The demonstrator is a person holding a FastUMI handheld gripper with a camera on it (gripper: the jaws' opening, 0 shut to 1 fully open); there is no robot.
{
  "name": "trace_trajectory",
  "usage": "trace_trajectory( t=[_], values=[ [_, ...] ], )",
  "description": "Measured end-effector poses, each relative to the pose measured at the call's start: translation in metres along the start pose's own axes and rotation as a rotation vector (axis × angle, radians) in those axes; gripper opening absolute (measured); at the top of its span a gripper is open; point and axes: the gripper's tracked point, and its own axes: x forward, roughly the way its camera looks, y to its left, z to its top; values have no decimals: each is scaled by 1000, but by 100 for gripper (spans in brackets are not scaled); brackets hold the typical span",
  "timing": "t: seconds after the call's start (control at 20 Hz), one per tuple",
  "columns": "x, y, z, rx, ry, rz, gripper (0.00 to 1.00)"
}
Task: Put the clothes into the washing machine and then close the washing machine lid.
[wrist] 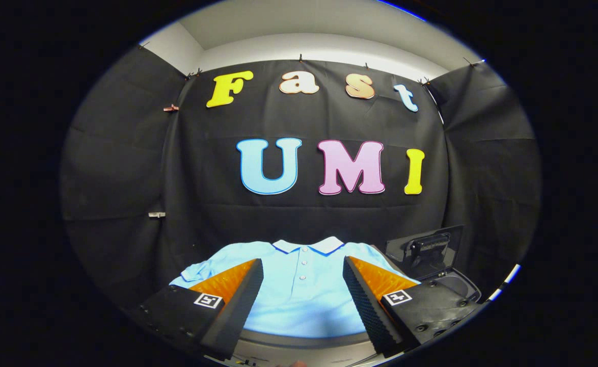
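Observation:
A light blue polo shirt with a white, blue-edged collar lies flat on a surface just ahead of and below my fingers, its buttons facing up. My gripper is open, the two black fingers with orange sides spread wide above the shirt, one over each side of it, with nothing between them. To the right of the shirt stands the washing machine, dark, with its lid raised upright at the back and the opening partly hidden behind my right finger.
The shirt rests on a grey surface whose near edge shows below the hem. Black cloth walls close the booth behind and on both sides.

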Motion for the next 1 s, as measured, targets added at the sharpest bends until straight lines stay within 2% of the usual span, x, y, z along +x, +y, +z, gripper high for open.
trace_trajectory(
  t=[0.3,0.55,0.7,1.0],
  values=[
    [65,-3,4,-22,129,-17,98],
    [108,-7,-26,-53,308,-29,97],
    [124,-9,-48,-27,427,-42,98],
    [139,-8,-76,18,577,-35,98]
  ],
)
